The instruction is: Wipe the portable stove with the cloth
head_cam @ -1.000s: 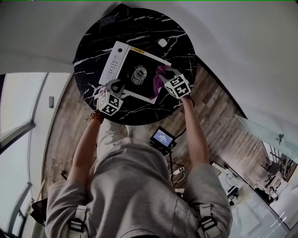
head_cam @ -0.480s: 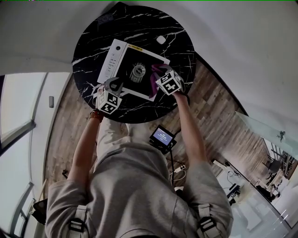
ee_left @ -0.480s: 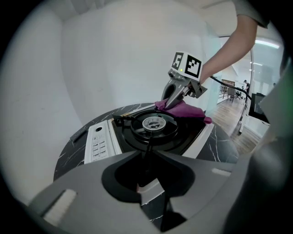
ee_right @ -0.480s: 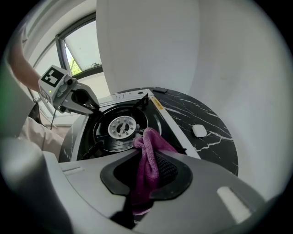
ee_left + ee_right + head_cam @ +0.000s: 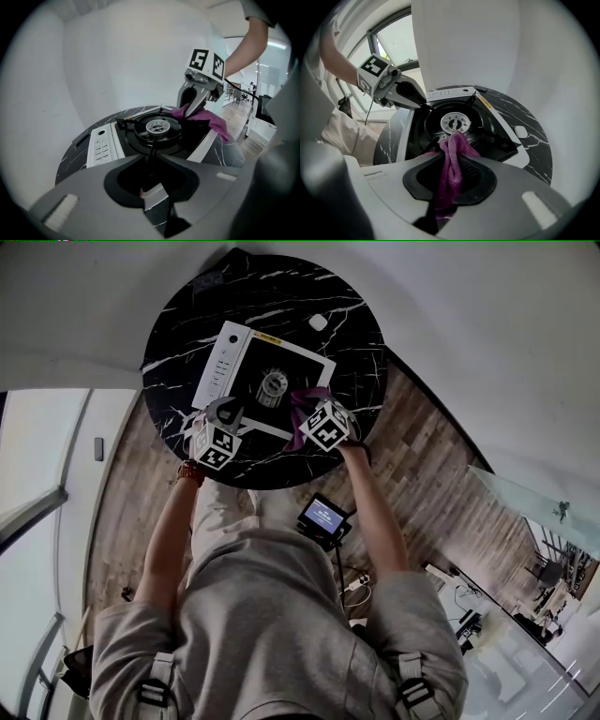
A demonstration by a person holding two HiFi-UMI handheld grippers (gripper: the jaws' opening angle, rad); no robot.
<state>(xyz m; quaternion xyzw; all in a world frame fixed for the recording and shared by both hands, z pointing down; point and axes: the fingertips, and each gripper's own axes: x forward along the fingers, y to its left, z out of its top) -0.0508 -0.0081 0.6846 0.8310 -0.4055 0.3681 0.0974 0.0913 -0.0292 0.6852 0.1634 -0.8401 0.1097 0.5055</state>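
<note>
The left gripper [image 5: 153,197] clamps the rim of the stove [image 5: 101,150], likely to steady it; the right gripper [image 5: 449,187] pinches the cloth [image 5: 457,149], whose free end drapes onto the stove just ahead.

White-framed black portable stove [image 5: 246,371] lies flat on the marble table [image 5: 356,334], crumpled purple cloth [image 5: 304,411] draped over its edge.
</note>
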